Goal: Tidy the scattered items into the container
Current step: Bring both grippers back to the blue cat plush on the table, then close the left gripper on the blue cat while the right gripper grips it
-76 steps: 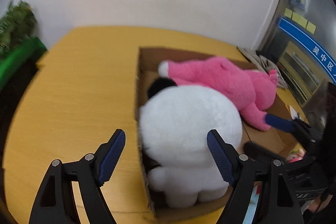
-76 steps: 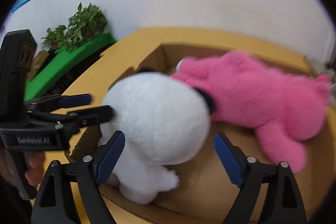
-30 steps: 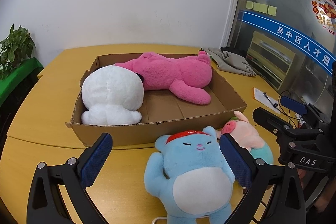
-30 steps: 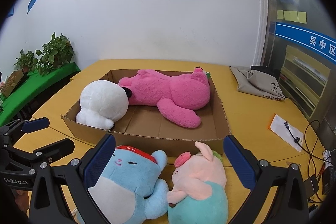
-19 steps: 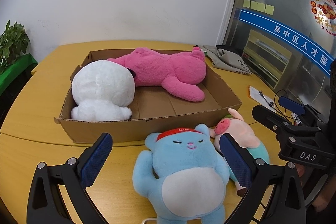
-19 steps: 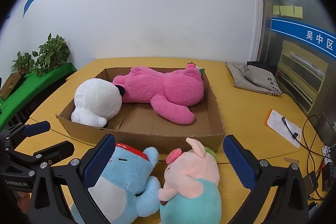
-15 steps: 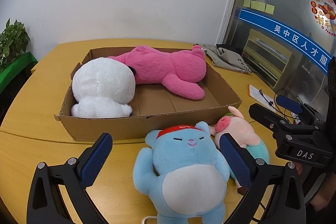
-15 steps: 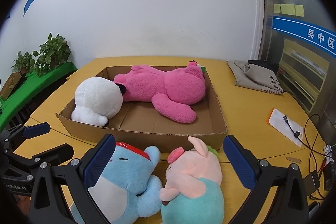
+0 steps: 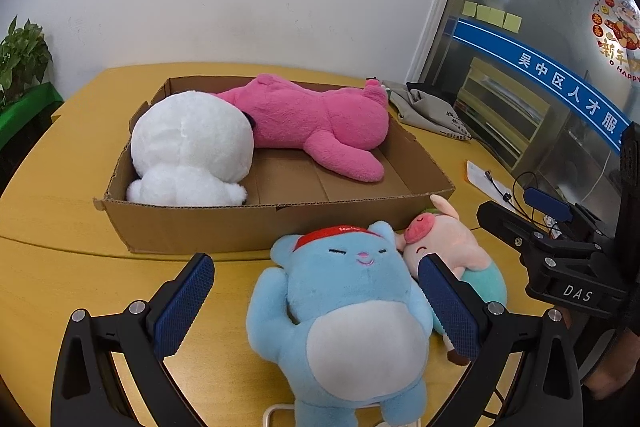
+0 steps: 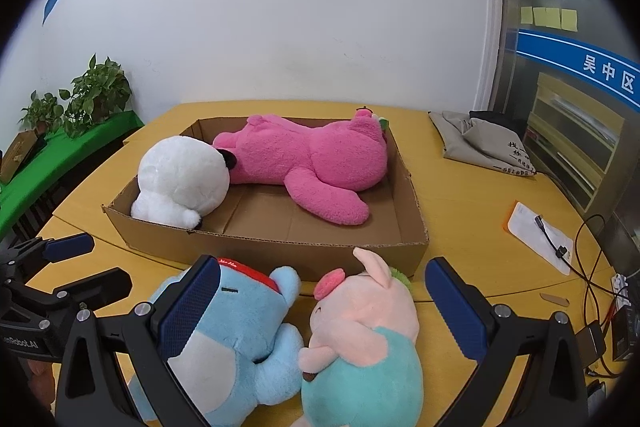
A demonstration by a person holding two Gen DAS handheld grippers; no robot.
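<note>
A shallow cardboard box [image 9: 192, 227] [image 10: 264, 247] on the yellow table holds a white plush [image 9: 192, 147] [image 10: 182, 179] at its left end and a pink plush [image 9: 316, 123] [image 10: 308, 159] along the back. In front of the box lie a blue bear plush with a red cap [image 9: 352, 311] [image 10: 232, 335] and a pink pig plush in teal [image 9: 456, 251] [image 10: 360, 339]. My left gripper [image 9: 316, 311] is open and empty, its fingers either side of the blue bear. My right gripper [image 10: 324, 311] is open and empty, straddling the pig and the bear's head.
A grey cloth bag [image 9: 428, 111] [image 10: 488, 143] lies at the table's back right. A paper with a cable [image 10: 540, 235] lies on the right edge, with more cables further right. Potted plants on a green ledge [image 10: 76, 107] stand left of the table.
Both grippers pulled back from the box, leaving the white plush inside it. In the last second both have moved slightly closer to the blue bear and the pig.
</note>
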